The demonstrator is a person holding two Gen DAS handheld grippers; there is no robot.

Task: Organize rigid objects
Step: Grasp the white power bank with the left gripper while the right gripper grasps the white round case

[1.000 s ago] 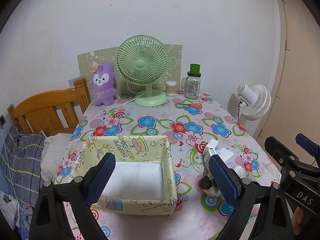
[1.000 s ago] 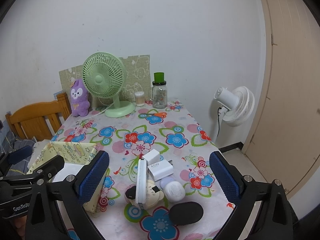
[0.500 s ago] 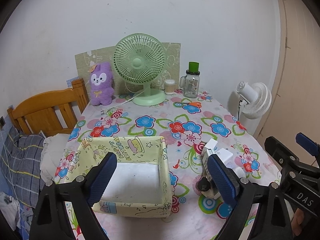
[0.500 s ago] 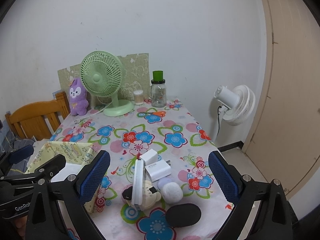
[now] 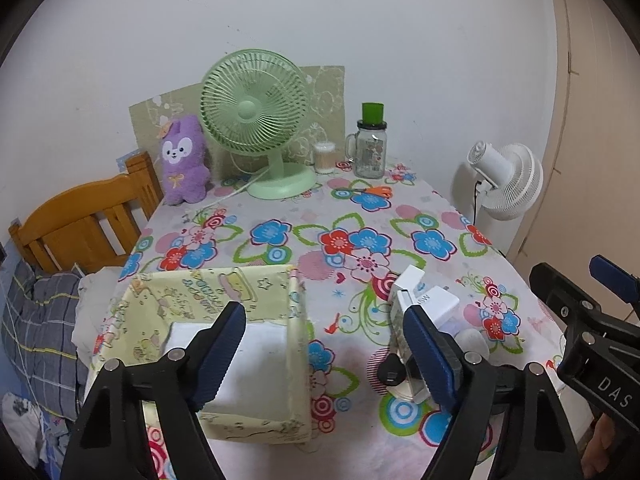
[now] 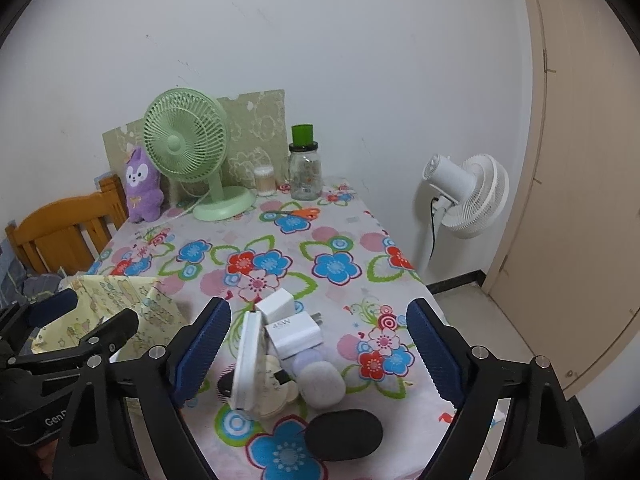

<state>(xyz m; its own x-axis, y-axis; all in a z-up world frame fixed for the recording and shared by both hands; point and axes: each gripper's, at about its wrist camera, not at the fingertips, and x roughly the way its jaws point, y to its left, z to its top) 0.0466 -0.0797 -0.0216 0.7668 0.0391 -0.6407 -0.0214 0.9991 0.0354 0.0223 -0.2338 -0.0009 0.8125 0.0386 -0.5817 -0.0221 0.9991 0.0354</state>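
Two chargers [image 6: 294,330], one box [image 5: 224,312]

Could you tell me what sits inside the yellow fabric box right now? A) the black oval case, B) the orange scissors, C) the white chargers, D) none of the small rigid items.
D: the yellow fabric box shows only its bare white floor, while the white chargers and black oval case lie on the tablecloth beside it.
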